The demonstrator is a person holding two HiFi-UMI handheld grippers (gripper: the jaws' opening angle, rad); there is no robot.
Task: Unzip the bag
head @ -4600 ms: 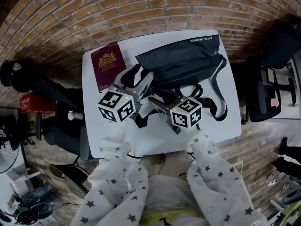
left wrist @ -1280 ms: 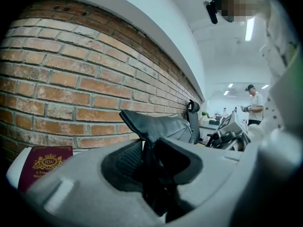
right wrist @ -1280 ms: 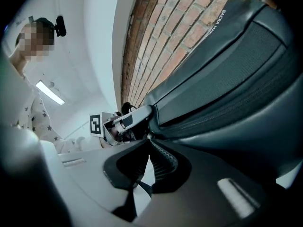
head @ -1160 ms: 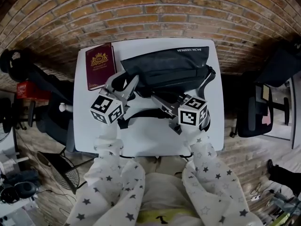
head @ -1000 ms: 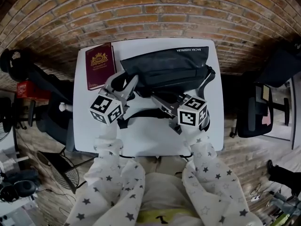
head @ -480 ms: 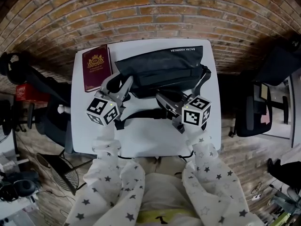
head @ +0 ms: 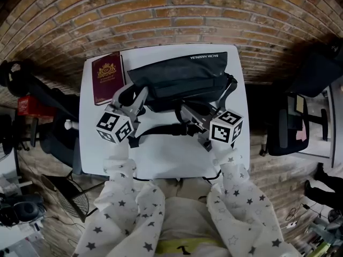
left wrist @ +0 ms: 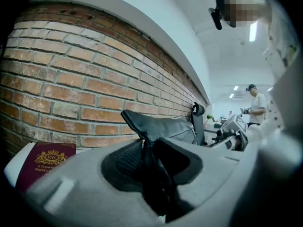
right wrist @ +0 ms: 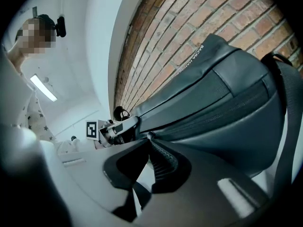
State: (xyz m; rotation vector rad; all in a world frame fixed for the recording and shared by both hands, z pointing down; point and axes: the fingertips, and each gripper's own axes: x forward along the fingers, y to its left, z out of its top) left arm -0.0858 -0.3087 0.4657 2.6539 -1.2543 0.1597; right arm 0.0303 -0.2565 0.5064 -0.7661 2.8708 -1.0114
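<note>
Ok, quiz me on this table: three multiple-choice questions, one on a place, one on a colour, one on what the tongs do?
1. Where does the maroon booklet lie? A on the bag; B on the white table, left of the bag; C on the floor.
2. What colour is the bag? A red; B white; C black.
3. What are the left tongs doing? A clamping the bag's end; B hanging open; C holding the booklet.
Answers: B, it lies flat beside the bag; C, black in every view; A, black fabric is pinched between its jaws.
</note>
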